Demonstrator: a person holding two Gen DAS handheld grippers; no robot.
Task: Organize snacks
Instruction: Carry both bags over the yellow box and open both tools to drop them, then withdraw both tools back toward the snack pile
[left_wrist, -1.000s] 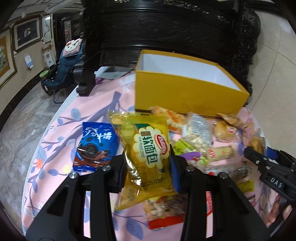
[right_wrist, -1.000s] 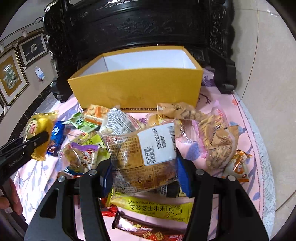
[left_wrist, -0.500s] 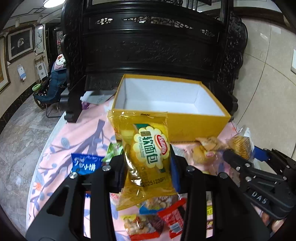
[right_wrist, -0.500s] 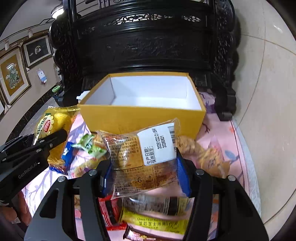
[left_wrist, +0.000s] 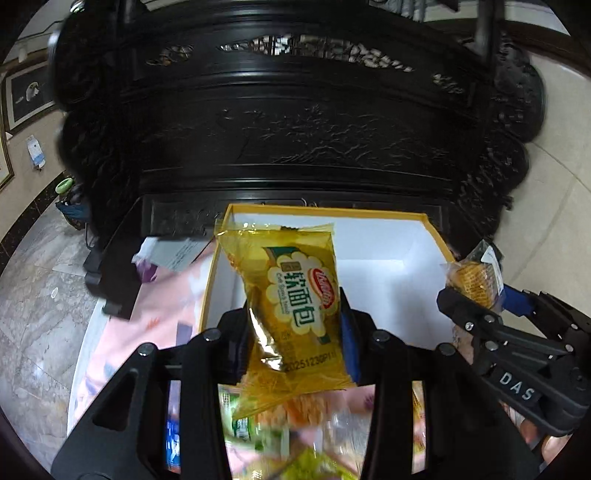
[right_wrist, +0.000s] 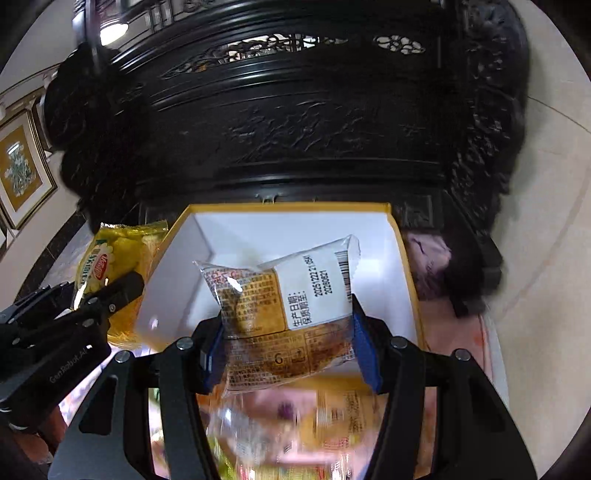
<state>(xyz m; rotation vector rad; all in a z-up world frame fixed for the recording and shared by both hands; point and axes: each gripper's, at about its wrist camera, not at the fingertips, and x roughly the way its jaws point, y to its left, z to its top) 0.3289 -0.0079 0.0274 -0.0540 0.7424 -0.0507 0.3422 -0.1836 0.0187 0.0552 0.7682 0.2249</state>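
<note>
My left gripper (left_wrist: 295, 325) is shut on a yellow soft-bread packet (left_wrist: 295, 306) and holds it over the left part of the open yellow box (left_wrist: 388, 280). My right gripper (right_wrist: 288, 339) is shut on a clear bread packet with a white date label (right_wrist: 280, 310), held above the box (right_wrist: 402, 266), whose white inside shows nothing in it. The right gripper (left_wrist: 476, 299) with its packet also shows at the right of the left wrist view. The left gripper (right_wrist: 110, 295) and the yellow packet (right_wrist: 110, 266) show at the left of the right wrist view.
Several loose snack packets (left_wrist: 295, 443) lie blurred on the pink floral tablecloth (left_wrist: 147, 332) below both grippers. A tall dark carved cabinet (left_wrist: 295, 129) stands right behind the box. Tiled floor (right_wrist: 546, 258) lies to the right, framed pictures (right_wrist: 18, 170) hang at the left.
Both grippers rose and moved forward from over the snack pile to above the box, each still holding its packet. The box now fills the middle of both views.
</note>
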